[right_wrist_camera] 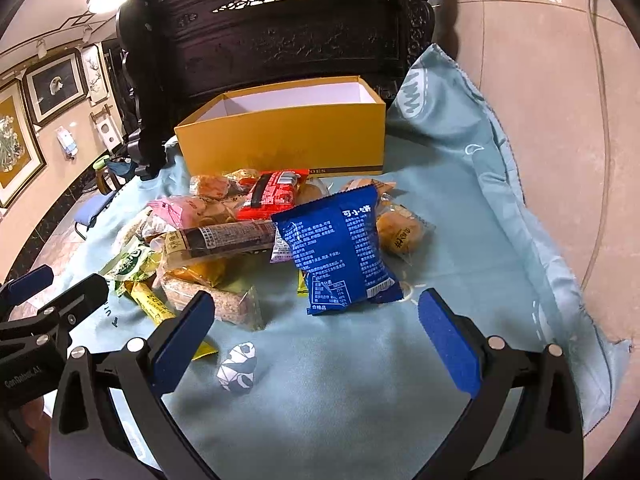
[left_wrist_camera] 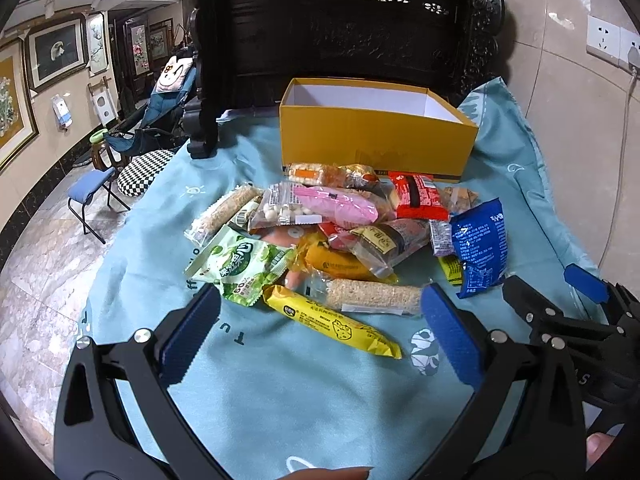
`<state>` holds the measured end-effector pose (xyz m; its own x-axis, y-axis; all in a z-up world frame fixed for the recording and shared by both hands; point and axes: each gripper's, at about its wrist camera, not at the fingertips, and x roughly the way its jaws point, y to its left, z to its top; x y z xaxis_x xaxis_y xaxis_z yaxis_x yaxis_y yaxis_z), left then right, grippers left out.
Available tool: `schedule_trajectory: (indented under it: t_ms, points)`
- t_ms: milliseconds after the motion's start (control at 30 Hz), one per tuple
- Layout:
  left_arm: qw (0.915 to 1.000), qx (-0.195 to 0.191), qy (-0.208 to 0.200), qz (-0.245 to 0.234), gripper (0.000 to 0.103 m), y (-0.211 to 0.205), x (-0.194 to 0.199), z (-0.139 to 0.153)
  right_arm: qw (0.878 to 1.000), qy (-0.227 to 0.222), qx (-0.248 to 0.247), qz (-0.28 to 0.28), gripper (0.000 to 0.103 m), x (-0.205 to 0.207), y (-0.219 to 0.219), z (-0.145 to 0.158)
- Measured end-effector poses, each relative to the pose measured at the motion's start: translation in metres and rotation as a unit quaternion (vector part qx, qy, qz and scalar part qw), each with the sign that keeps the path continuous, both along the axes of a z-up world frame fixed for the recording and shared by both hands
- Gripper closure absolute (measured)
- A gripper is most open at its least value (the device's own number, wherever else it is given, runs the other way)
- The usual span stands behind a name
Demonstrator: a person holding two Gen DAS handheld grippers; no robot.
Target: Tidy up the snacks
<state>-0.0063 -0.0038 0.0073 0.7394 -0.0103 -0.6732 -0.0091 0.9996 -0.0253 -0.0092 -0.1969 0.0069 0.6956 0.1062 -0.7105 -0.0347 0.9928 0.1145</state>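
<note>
A pile of wrapped snacks lies on a teal cloth (left_wrist_camera: 280,392) in front of an open yellow box (left_wrist_camera: 372,136), which looks empty inside. Nearest my left gripper (left_wrist_camera: 320,320) are a yellow bar (left_wrist_camera: 332,322), a grain bar (left_wrist_camera: 372,296) and a green packet (left_wrist_camera: 240,266). My left gripper is open and empty, just short of the pile. My right gripper (right_wrist_camera: 316,324) is open and empty, close in front of a blue packet (right_wrist_camera: 340,248). The box (right_wrist_camera: 288,136) stands behind the pile. The right gripper also shows at the right edge of the left wrist view (left_wrist_camera: 560,308).
A dark carved wooden screen (left_wrist_camera: 340,32) stands right behind the box. The cloth bunches up against the wall at the right (right_wrist_camera: 500,168). A folding chair and a blue stool (left_wrist_camera: 88,192) stand on the floor to the left. A panda print (right_wrist_camera: 238,366) marks the cloth.
</note>
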Motion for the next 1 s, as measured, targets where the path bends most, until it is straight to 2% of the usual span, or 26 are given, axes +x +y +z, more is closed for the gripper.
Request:
schedule_trajectory:
  t_ms: [567, 1000]
  points:
    - [0.9997, 0.001, -0.023, -0.007, 0.002, -0.005, -0.007, 0.019, 1.0, -0.024, -0.002, -0.003, 0.001, -0.007, 0.001, 0.019]
    - [0.9997, 0.002, -0.019, -0.013, 0.002, -0.009, -0.004, 0.018, 1.0, -0.018, -0.004, -0.01, 0.001, -0.002, 0.0, 0.016]
